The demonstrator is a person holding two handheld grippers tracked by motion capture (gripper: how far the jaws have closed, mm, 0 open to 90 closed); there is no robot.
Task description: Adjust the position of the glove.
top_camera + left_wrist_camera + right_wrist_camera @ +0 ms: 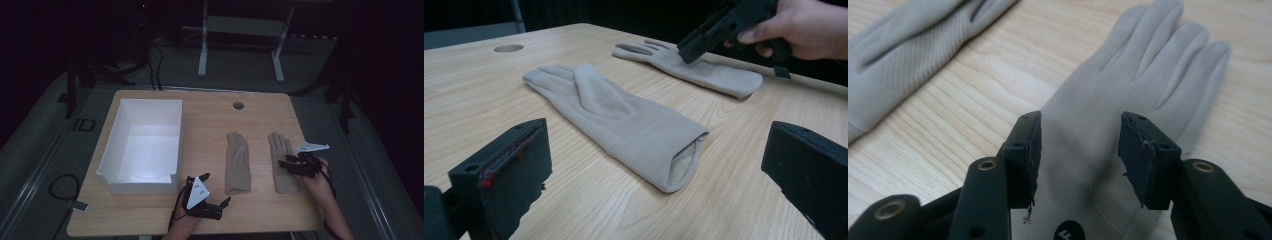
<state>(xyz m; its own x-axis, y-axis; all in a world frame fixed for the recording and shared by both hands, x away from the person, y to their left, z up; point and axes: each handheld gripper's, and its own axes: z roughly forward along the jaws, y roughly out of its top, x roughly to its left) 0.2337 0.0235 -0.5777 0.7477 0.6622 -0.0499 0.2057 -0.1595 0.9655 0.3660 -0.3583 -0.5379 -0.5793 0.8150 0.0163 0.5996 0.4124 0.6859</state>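
Two beige gloves lie flat side by side on the wooden table (210,115), fingers pointing away. My right gripper (286,162) hovers over the palm of the right glove (280,145), pointing left and down. In the right gripper view its jaws (1080,150) stand apart just above that glove (1148,65), with no fabric pinched, and the other glove (903,35) lies at the upper left. My left gripper (217,188) rests near the table's front edge, open wide, facing the cuff of the left glove (237,162). The left gripper view shows that glove (624,115) ahead of the jaws (659,150).
A white open box (112,145) stands on the left half of the table. A round cable hole (238,105) sits near the back edge. Beyond the table are a dark floor and a white frame (240,30).
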